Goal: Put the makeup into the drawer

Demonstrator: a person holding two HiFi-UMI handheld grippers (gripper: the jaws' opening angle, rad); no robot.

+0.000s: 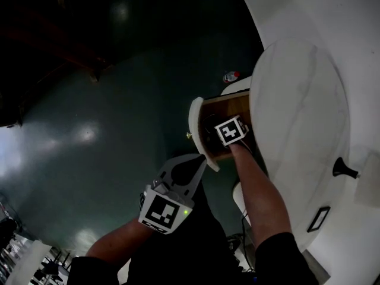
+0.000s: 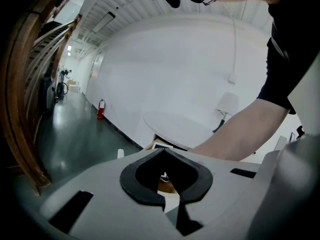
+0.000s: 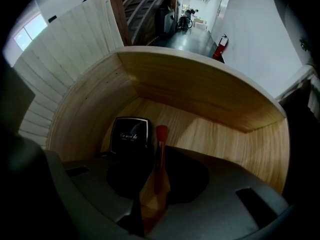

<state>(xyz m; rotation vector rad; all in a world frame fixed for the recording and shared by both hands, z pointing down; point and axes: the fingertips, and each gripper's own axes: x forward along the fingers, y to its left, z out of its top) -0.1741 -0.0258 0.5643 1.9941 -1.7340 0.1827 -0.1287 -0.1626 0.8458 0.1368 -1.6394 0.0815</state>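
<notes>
The wooden drawer (image 1: 221, 108) stands pulled out from under the round white table (image 1: 297, 129). My right gripper (image 1: 231, 136) points down inside it. In the right gripper view, the right gripper (image 3: 156, 154) is shut on a thin makeup stick with a red tip (image 3: 161, 133), upright just above the drawer floor (image 3: 210, 134). A black compact case (image 3: 130, 135) with pale lettering lies on that floor beside the stick. My left gripper (image 1: 199, 161) hovers in front of the drawer's white front panel (image 1: 196, 126). The left gripper (image 2: 163, 152) is shut with nothing in it.
A small bottle with a red cap (image 1: 231, 76) stands on the dark floor beyond the drawer. A black knob-like object (image 1: 344, 170) and a small dark frame (image 1: 319, 218) lie on the white surface at the right. The drawer's wooden walls (image 3: 200, 91) close round the right gripper.
</notes>
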